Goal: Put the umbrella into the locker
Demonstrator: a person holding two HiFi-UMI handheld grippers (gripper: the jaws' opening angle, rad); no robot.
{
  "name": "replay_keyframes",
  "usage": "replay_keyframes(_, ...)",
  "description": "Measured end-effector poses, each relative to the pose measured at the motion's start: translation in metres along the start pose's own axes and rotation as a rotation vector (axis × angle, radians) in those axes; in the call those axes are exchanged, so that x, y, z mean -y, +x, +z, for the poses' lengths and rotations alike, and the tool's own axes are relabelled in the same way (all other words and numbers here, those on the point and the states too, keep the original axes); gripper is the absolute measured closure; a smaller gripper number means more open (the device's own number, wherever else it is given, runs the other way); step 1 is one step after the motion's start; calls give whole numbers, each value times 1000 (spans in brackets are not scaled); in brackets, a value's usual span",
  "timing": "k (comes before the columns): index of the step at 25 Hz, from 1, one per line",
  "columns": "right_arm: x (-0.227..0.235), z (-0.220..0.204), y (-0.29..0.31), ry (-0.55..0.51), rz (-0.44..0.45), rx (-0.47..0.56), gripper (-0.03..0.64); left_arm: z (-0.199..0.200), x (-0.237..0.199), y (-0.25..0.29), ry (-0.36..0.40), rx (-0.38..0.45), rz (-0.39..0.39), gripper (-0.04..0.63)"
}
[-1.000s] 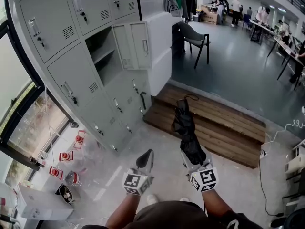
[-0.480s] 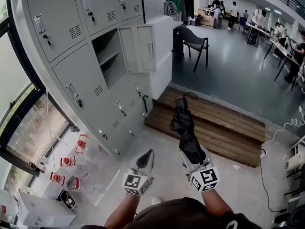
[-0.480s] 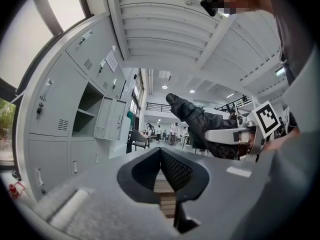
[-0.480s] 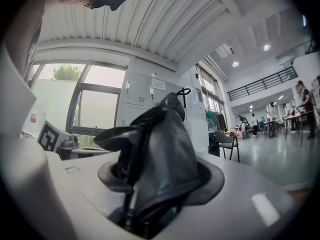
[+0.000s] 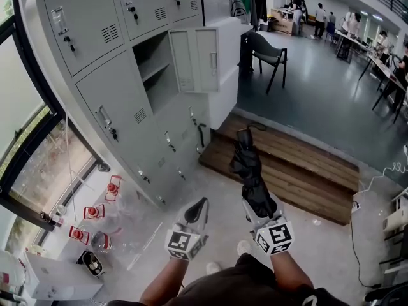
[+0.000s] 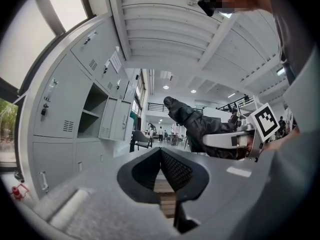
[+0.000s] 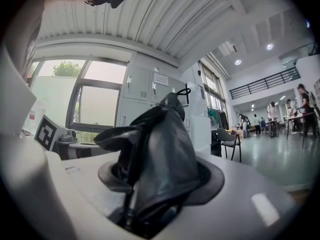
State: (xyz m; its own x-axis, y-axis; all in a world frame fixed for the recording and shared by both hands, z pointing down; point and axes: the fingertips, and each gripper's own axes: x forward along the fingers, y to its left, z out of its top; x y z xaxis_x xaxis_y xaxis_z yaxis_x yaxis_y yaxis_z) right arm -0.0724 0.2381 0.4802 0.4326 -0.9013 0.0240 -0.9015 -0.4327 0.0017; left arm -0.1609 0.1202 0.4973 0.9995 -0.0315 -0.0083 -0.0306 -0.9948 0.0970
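Right tongs (image 5: 257, 210): pinching my folded black umbrella (image 5: 247, 166) (it juts past the tips). Left tongs (image 5: 195, 210): pressed together, empty. Locker (image 5: 121, 101): one door (image 5: 199, 59) open, to my left.

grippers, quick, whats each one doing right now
left gripper: closed, nothing between its jaws
right gripper: closed on the folded black umbrella
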Motion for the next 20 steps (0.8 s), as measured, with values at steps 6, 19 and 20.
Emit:
replay_keyframes(6,16,-5,32,-10,30,-21,373,-5,-22,25,-13,-15,38,591)
replay_keyframes(19,98,-11,108,21,121,-33,374,-5,-53,121,32,-21,146,591)
replay_keyframes(20,105,-12,114,19,130,-34,373,-6,-57,128,27,-27,160,591)
